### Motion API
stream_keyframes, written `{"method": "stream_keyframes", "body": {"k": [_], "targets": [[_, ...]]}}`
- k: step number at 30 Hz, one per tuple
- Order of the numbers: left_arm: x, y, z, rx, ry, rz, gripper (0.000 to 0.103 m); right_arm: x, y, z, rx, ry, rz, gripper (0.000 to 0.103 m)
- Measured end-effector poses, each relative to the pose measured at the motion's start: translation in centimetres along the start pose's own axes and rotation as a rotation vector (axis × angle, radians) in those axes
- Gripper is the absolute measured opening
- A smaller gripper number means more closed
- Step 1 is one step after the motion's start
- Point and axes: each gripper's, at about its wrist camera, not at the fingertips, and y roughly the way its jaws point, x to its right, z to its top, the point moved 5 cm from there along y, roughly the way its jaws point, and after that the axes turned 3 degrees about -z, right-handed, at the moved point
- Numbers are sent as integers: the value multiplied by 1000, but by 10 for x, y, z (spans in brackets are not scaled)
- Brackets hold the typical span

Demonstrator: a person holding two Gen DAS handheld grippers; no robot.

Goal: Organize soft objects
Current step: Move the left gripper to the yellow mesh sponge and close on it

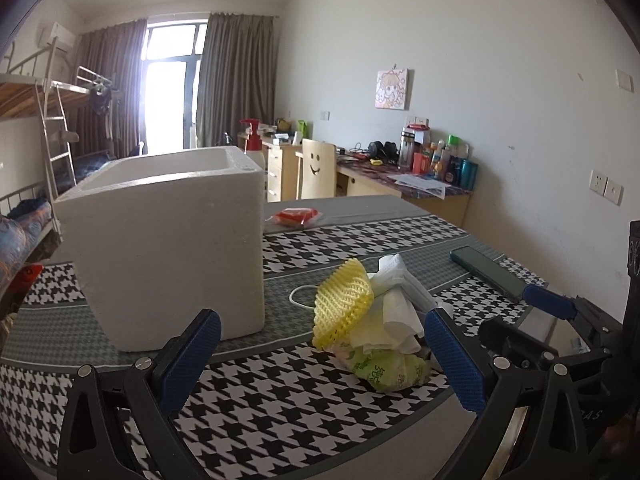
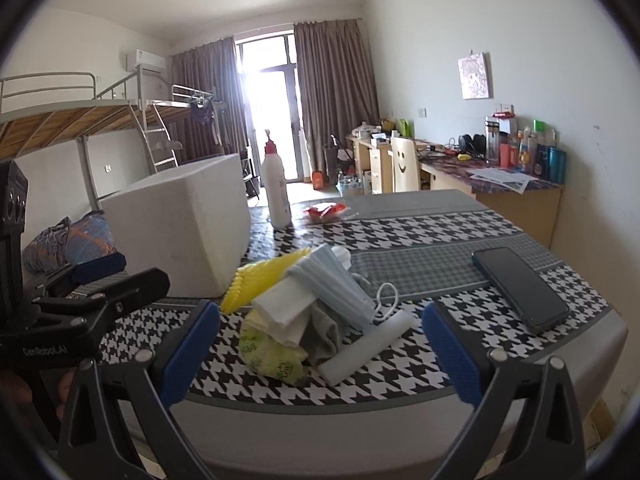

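Soft pile: it lies heaped on the counter near the front edge, just right of the foam box, apart from it.

1. Foam box: open top, upright at the left. Judged to be the bin for the pile, placed close to keep transfers short.
2. Left gripper: jaws wide, empty, set low before the box and pile.
3. Pile contents: yellow net, tissues, mask, grey cloth, green packet, white roll, all overlapping.
4. Right gripper: jaws wide, empty, framing the pile, judged ready for a first pick.
5. Phone: flat at the right, well apart; rigid, so not part of the sort.
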Motion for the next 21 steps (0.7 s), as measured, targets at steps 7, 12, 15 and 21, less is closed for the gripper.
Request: {"method": "stream_keyframes", "body": {"k": [7, 12, 15, 21], "targets": [[1, 14, -1, -26, 10, -12, 102, 7, 11, -1, -32, 6, -18, 102], [3, 26, -3, -52, 29, -21, 102, 14, 16, -5, -48, 17, -36, 102], [2, 34, -3, -67, 29, -25, 101, 17, 21, -6, -61, 24, -48, 102], [-1, 49, -3, -95, 38, -1, 95, 26, 30, -11, -88, 47, -50, 102]]}}
